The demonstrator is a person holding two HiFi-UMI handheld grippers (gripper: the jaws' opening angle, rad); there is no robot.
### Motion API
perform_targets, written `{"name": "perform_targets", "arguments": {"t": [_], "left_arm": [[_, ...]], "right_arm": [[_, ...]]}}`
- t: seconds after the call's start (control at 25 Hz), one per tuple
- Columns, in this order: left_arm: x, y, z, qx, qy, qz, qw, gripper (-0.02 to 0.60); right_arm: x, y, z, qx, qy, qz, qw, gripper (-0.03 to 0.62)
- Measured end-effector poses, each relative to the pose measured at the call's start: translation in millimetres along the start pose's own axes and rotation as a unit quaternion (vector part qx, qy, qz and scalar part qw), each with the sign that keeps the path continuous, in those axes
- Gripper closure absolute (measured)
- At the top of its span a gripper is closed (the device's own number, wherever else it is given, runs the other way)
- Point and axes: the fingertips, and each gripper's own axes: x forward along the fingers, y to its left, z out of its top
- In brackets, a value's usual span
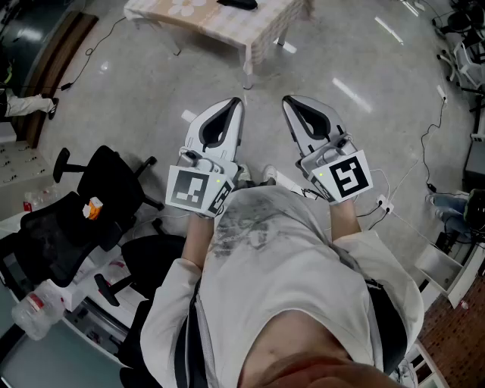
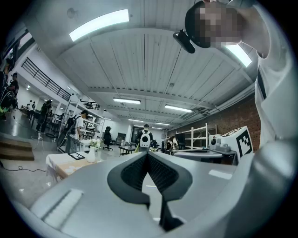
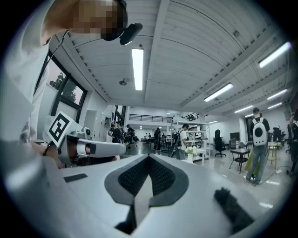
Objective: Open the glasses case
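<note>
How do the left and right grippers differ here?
The left gripper angles its tip rightward in the head view; the right gripper angles leftward, so they converge. The left gripper's marker differs in pattern from the right gripper's marker. Both are shut, empty and short of the table.

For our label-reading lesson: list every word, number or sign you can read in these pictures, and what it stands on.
No readable words or numbers anywhere.
Left gripper cube: square black-and-white marker, no letters.
Right gripper cube: the same kind of marker.
Orange carton: print too small to read.
</note>
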Motion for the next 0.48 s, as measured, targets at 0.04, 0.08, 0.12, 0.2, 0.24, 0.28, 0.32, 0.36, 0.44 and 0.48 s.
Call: {"name": "perform_targets", "arguments": {"t": [0.04,0.08,0.12,0.2,0.24,0.28,0.32,0.36,0.44,0.48], "left_arm": [[-1,-1,-1,0.0,0.0,0.001,1.0,0.575],[-2,-2,-1,0.0,0.0,0.002,1.0,0.575],[-2,-3,-2,0.0,0.0,0.003,1.0,0.575],[-2,-5,-2,-0.001,0.001,0.005,1.0,0.575],[-2,-6,-2,-0.003,0.001,0.006,1.0,0.575],[-2,-7,-2,-0.005,0.0,0.006,1.0,0.575],[-1,-8,-1,-0.007,0.0,0.007,1.0,0.575],[1,-9,-1,-0.006,0.0,0.009,0.9999,0.575],[4,-12,0,-0.001,0.002,0.017,0.9999,0.575],[6,-13,0,0.0,0.003,0.022,0.9998,0.575]], "right_arm": [[-1,1,0,0.0,0.0,0.001,1.0,0.58],[-2,1,-1,0.0,0.001,0.002,1.0,0.58],[-3,1,-1,0.0,0.001,0.002,1.0,0.58],[-5,0,-2,0.0,0.001,0.001,1.0,0.58],[-7,-1,-2,-0.001,0.0,-0.001,1.0,0.58],[-8,-2,-2,-0.005,0.0,-0.004,1.0,0.58],[-9,-4,-2,-0.01,-0.001,-0.007,1.0,0.58],[-11,-5,-2,-0.015,-0.002,-0.011,1.0,0.58],[-14,-9,-1,-0.022,-0.007,-0.014,1.0,0.58],[-15,-11,0,-0.023,-0.011,-0.015,1.0,0.58]]}}
